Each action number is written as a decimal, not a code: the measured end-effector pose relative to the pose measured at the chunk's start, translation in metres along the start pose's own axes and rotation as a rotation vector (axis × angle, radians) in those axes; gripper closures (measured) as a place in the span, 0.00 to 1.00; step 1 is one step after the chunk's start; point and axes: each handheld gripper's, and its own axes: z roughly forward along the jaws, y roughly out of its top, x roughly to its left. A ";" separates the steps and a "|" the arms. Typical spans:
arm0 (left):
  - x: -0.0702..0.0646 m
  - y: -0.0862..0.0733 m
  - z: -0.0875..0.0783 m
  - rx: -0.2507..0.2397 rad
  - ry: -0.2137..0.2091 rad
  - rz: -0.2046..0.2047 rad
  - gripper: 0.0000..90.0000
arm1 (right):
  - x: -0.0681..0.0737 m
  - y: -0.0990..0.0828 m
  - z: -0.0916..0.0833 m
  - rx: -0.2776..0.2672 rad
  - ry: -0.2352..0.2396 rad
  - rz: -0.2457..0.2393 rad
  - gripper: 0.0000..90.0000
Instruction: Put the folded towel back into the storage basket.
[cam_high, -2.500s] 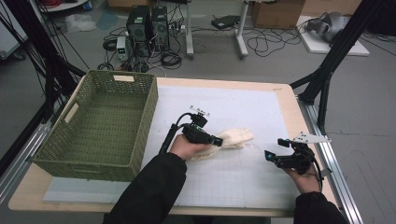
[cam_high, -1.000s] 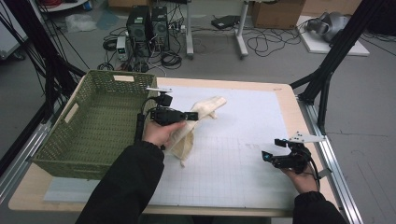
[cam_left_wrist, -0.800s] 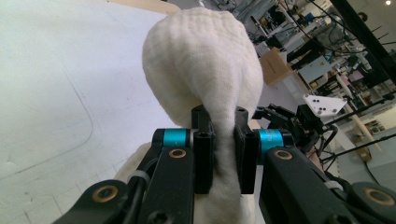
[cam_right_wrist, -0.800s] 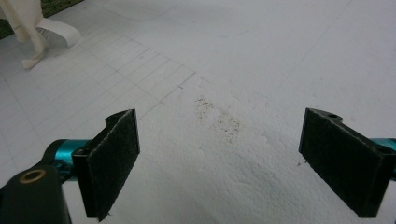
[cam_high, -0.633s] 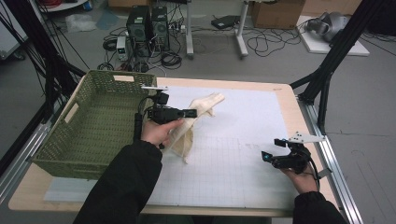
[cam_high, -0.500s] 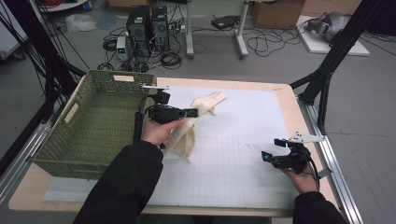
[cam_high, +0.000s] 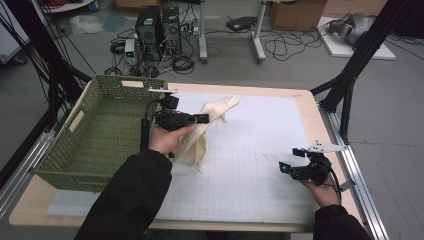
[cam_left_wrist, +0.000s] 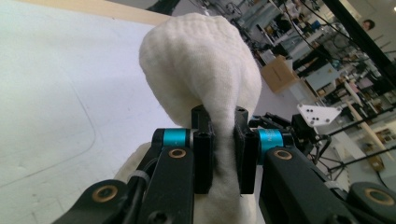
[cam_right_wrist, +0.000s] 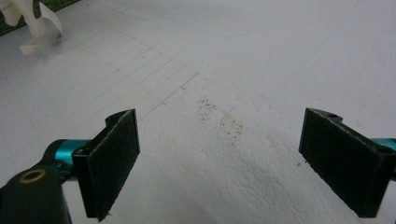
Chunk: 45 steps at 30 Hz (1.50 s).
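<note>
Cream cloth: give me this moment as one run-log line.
left gripper: shut on cream cloth, lifted beside green basket | right gripper: open, nothing between jaws, over white mat

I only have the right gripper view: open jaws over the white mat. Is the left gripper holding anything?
Observer: Yes. The left gripper is clamped on a cream cloth.
Operator: Cloth on the mat or lifted?
Observer: Lifted; it hangs from the jaws, its lower end down near the mat.
Operator: Where would it go?
Observer: Probably the green basket, just left of that hand.
</note>
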 end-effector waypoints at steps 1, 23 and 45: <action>0.000 0.001 -0.001 -0.005 0.000 0.003 0.90 | 0.000 0.000 0.000 -0.002 0.000 -0.003 0.13; -0.001 0.006 -0.039 -0.081 0.052 -0.038 0.90 | 0.000 0.001 0.001 0.000 0.001 -0.009 0.13; 0.029 0.011 -0.071 -0.147 0.101 -0.106 0.90 | -0.001 0.001 0.003 0.008 0.002 -0.016 0.13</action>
